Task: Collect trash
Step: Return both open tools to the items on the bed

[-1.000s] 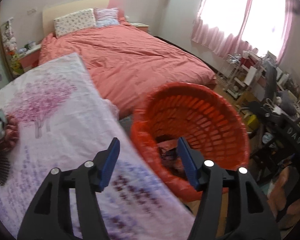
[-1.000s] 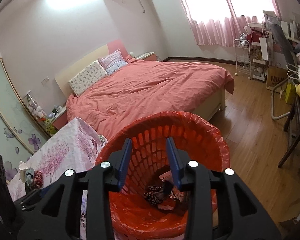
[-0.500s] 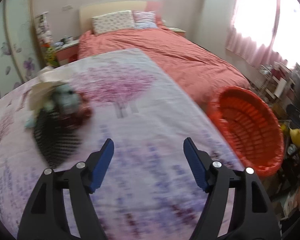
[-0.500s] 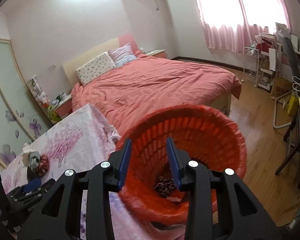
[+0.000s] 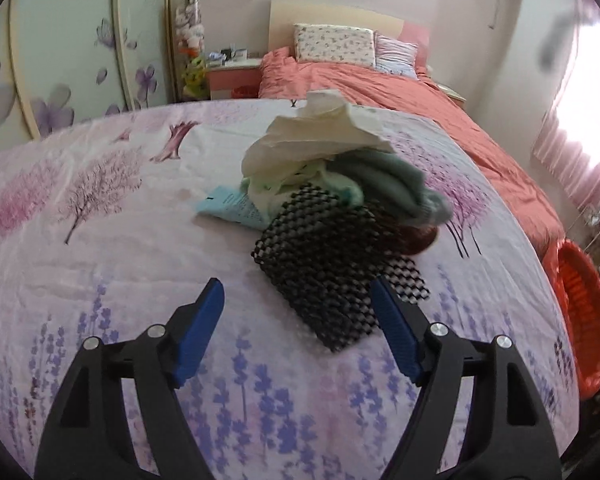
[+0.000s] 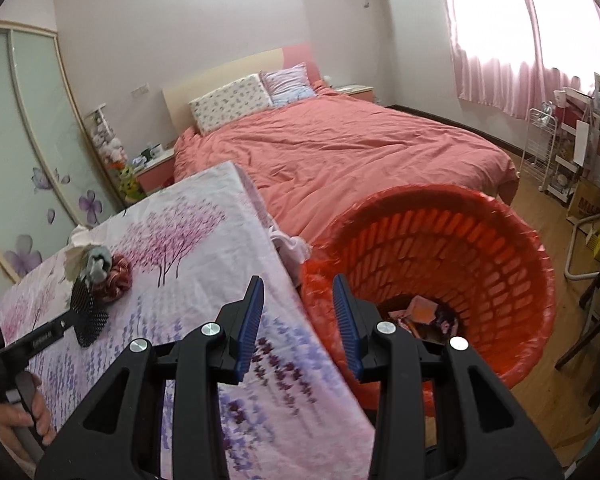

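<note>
- My left gripper (image 5: 296,304) hangs over the bench covered in a floral tree-print cloth (image 5: 100,208), its jaws opening with nothing between them.
- Just ahead lies the trash: a black mesh sheet (image 5: 324,268) under crumpled cream paper (image 5: 316,136) and a green-grey cloth wad (image 5: 396,188), mid-bench.
- My right gripper (image 6: 298,316) stands part-open and empty at the bench's right edge.
- The red slatted plastic basket (image 6: 480,248) lined with a red bag stands beside that edge, scraps inside.

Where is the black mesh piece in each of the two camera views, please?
Left wrist: the black mesh piece lies centre, just beyond the open blue fingertips, against the trash pile.
Right wrist: the mesh piece is small at the left, on the floral cloth.
Shared landmark: the orange basket.
</note>
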Tool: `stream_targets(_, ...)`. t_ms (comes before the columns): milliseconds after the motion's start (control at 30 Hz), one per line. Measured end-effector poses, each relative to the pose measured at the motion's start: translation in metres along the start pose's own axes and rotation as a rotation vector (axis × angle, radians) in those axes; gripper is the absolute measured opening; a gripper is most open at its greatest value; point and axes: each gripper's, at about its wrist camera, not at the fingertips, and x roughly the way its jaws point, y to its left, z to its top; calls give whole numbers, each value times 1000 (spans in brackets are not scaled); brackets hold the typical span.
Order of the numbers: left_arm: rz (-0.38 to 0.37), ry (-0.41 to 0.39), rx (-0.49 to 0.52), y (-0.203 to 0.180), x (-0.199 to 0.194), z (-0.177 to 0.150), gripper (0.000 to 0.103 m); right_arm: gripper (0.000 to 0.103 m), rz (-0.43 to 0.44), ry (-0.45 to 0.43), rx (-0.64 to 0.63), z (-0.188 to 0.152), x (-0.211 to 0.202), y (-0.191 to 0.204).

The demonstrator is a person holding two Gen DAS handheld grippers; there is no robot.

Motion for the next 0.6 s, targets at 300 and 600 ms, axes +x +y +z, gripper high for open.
stream_targets(300,23,51,14,-11,23,1,73,37,4,27,-16,-5,5,12)
stream_targets(600,33,44,75,-16,19,-8,19,37,17,46,-27,-10,7,21)
